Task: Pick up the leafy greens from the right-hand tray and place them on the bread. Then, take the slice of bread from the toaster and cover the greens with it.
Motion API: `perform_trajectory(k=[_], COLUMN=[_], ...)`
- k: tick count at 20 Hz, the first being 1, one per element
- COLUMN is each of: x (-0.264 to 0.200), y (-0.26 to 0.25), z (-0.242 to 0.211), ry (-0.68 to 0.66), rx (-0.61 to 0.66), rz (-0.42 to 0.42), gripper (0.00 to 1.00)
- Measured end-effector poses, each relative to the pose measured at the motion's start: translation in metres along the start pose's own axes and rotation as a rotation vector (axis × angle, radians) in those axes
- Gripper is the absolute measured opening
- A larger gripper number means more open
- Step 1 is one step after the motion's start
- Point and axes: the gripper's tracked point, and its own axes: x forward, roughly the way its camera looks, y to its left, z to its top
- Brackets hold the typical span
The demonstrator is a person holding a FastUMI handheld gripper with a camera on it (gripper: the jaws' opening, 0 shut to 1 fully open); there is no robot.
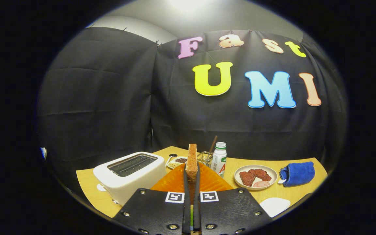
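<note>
Gripper nearly closed, both fingers pinching bread slice edge-on, upright, held above orange tray. Toaster just left, w/ meat plate right.

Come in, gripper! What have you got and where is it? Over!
Hand-held gripper shut on bread slice, held upright. Slice out of toaster, above orange plate. Nothing in the way.
</note>
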Motion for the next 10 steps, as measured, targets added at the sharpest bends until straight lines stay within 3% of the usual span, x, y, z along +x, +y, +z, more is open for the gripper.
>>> perform_trajectory(k=[10], x=[-0.001], y=[-0.011], z=[-0.043], ry=[0.076], rx=[0.057], rz=[-0.002], gripper=[0.04])
